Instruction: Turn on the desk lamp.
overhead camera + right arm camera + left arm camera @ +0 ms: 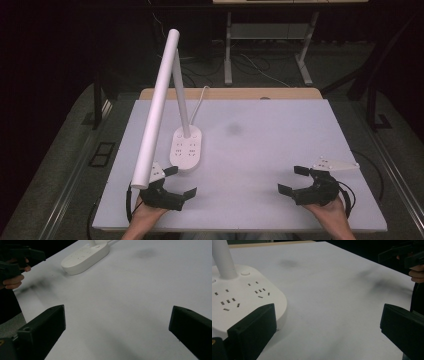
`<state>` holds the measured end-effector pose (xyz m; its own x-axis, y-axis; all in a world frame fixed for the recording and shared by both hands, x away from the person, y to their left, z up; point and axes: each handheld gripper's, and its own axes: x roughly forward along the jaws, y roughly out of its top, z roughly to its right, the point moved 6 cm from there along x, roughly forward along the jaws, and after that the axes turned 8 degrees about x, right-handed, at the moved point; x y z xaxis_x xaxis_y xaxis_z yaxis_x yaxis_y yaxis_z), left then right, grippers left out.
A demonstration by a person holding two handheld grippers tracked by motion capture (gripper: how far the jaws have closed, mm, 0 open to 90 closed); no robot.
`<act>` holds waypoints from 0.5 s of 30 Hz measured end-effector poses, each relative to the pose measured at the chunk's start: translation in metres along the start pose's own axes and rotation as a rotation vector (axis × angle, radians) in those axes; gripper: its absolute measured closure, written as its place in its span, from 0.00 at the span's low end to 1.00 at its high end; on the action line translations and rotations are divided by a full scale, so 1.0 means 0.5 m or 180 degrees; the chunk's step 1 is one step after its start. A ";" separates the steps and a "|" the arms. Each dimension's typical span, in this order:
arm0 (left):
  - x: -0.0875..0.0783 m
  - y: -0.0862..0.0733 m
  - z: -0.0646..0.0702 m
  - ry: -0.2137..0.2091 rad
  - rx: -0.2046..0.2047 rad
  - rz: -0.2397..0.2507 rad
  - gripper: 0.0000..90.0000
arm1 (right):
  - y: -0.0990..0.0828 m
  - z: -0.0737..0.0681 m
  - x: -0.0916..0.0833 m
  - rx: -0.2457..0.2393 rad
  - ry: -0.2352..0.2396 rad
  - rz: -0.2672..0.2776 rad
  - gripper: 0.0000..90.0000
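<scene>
A white desk lamp [165,100] stands at about nine o'clock on the white table [260,150], left of centre in the high view. Its oval base [186,148] doubles as a power strip, with rows of sockets on top, and an upright post rises from the far end of that base. The long tubular lamp head slants from high at twelve o'clock down toward the table's near-left edge, its lower end hanging just above the left gripper [181,181]. A white cord [200,100] runs from the base toward the far edge.

The left gripper sits at roughly seven o'clock of the table, held in the person's left hand [145,215], jaws spread wide with nothing between them. In the left gripper view, one jaw stands just beside the near end of the base [242,295]; whether it touches cannot be told.

The right gripper [292,181], at about five o'clock and well apart from the lamp, rests in the right hand [330,212], its jaws likewise spread wide over bare tabletop. A faint dark smudge [233,129] marks the table near its centre.
</scene>
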<state>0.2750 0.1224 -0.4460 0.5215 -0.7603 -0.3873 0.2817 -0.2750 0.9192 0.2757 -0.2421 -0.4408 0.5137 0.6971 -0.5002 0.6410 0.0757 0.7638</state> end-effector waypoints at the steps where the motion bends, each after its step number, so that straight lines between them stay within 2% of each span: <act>1: 0.000 0.000 0.000 0.0002 0.0001 0.0000 0.00 | 0.000 0.001 -0.001 -0.0012 -0.0003 0.0000 0.00; 15: 0.000 -0.001 0.000 -0.0014 0.0014 -0.0014 0.00 | -0.001 0.002 -0.001 0.0017 0.0035 -0.0061 0.00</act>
<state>0.2752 0.1225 -0.4465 0.5166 -0.7616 -0.3911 0.2805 -0.2811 0.9178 0.2755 -0.2431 -0.4416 0.4950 0.7034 -0.5101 0.6537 0.0853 0.7519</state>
